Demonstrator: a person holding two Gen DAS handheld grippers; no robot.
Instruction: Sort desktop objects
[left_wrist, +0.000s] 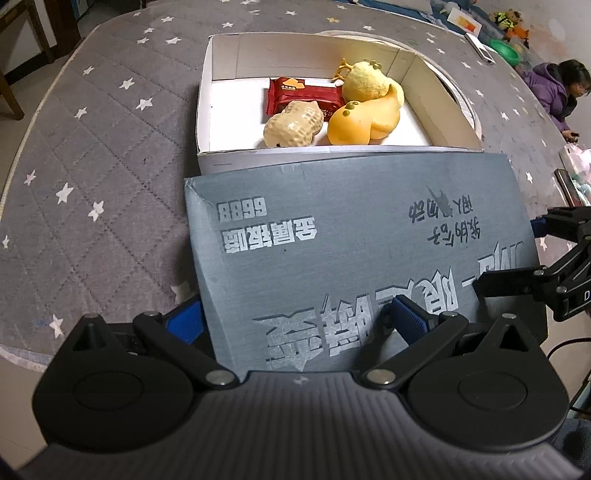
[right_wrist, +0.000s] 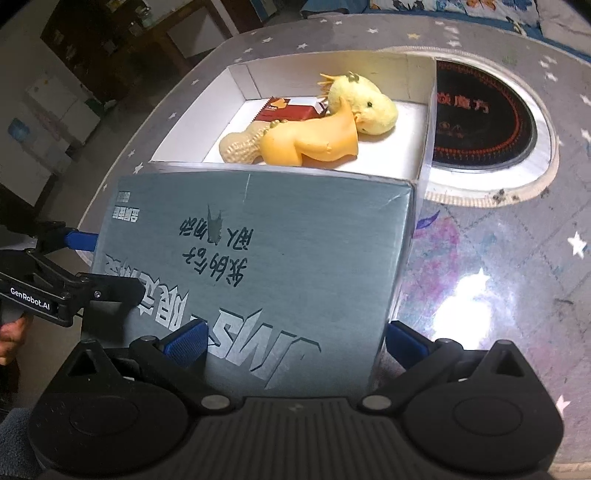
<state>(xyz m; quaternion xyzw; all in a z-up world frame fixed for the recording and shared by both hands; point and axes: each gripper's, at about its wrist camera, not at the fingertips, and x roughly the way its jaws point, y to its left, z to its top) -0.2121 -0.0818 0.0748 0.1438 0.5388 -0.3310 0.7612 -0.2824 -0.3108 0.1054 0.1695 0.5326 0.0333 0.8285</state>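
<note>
A white open box (left_wrist: 221, 110) sits on the star-patterned table and holds a peanut-shaped toy (left_wrist: 291, 123), a red snack packet (left_wrist: 303, 98), a yellow plush chick (left_wrist: 365, 83) and an orange rubber toy (left_wrist: 354, 122). A grey-blue printed lid (left_wrist: 351, 229) covers the box's near side, with its near end raised off the table. My left gripper (left_wrist: 295, 323) straddles the lid's near left corner, one finger outside the edge and one on top. My right gripper (right_wrist: 293, 341) holds the near right corner the same way. Each gripper shows in the other's view: right gripper (left_wrist: 521, 254), left gripper (right_wrist: 96, 264).
A grey quilted cloth (left_wrist: 92, 166) covers the round table. A round black inset (right_wrist: 480, 114) lies just right of the box. A person in purple (left_wrist: 554, 92) sits at the far right, near a green bowl (left_wrist: 504, 50). A hand (right_wrist: 11, 332) grips the left tool.
</note>
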